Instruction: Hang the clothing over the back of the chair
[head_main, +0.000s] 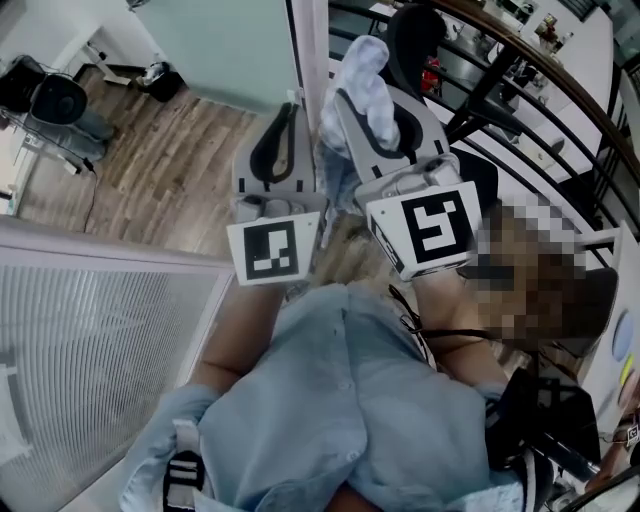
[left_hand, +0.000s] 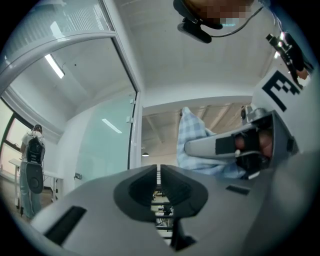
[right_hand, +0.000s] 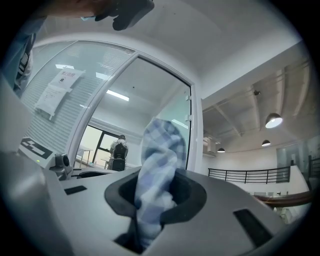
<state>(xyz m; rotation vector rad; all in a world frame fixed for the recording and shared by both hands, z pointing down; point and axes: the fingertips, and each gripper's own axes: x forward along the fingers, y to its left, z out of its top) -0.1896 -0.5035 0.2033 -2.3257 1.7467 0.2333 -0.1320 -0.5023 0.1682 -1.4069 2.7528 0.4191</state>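
While the right gripper clamps its two jaws on a bunched fold of the blue-and-white checked clothing, the cloth stands up out of the jaw pocket as a twisted tuft. Left gripper: jaws closed to a thin slit, nothing between them. Both grippers are held side by side in front of the person's light-blue shirt, the right just beside the left, its marker cube facing the head view. Beyond them: a white-framed glass partition, a wood floor below, and a dark curved railing at right. A distant person stands behind the glass.
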